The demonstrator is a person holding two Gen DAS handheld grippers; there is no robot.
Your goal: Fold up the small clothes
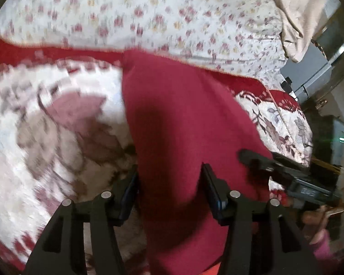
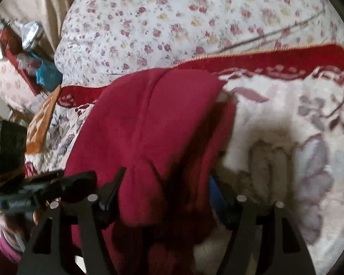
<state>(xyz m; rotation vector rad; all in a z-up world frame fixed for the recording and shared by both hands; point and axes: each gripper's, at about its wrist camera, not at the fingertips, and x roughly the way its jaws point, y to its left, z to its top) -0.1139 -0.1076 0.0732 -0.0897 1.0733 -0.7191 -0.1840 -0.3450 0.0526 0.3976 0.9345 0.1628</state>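
Red-bordered floral blanket (image 1: 57, 119), rose-print quilt (image 2: 172, 23), beige curtain (image 1: 302, 11), orange cloth (image 2: 41, 126)

We've got both wrist cams angled down, super close over the bed (image 1: 45, 114), sharing the same red garment (image 1: 183, 126).

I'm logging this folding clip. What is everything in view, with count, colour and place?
garment: one, dark red, lifted over the bed, bunched between both sets of jaws
blanket: one, white with red border and leaf pattern, under the garment
floral sheet: one, white with pink flowers, beyond the blanket
curtain: one, beige, by the bed's far corner
orange cloth: one, at the blanket's edge
left gripper: black, closed on garment
right gripper: black, garment between its jaws
sleeve: pink, behind right gripper
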